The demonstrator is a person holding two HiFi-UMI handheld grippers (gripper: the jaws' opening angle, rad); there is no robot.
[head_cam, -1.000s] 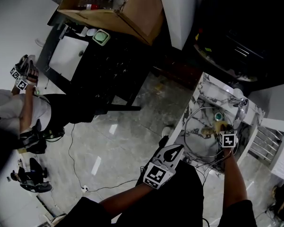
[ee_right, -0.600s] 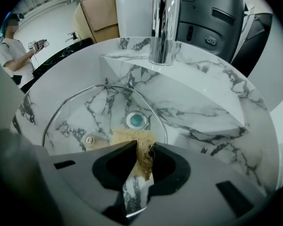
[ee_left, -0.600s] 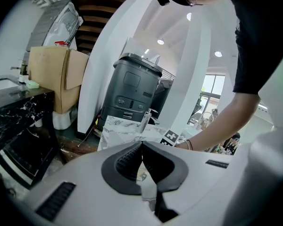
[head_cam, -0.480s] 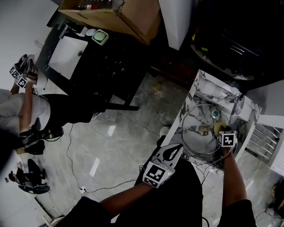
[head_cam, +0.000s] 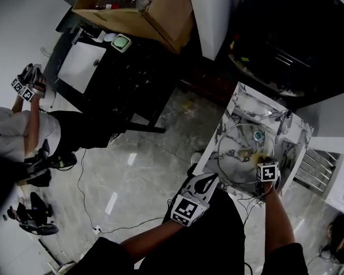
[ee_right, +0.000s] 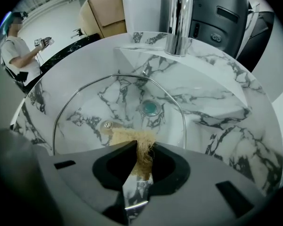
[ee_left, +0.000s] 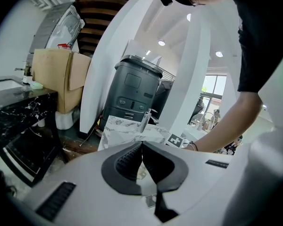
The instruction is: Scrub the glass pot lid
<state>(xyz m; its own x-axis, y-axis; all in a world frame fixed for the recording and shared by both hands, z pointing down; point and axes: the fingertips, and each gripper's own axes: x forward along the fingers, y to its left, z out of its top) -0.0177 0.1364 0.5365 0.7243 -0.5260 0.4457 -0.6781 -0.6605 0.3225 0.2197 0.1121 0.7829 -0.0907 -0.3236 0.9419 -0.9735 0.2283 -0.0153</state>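
Right claw (ee_right: 140, 161): pinching fibre scrubber (ee_right: 133, 139) on glass lid (ee_right: 85, 109), lower centre.
Left claw (ee_left: 142, 166): pressed together, empty.
Change: scrubber slid slightly across lid; scrubbing seems under way.

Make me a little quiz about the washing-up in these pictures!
1. True or false: the right gripper is shut on a tan fibre scrubber.
2. Pick one: where does the glass lid lie? A) in the marble sink; B) on the floor; C) in a cardboard box.
3. Fill the gap: the left gripper has its jaws ____ (apart or together), with nothing held between them.

Key: 1 true; 2 A; 3 together.
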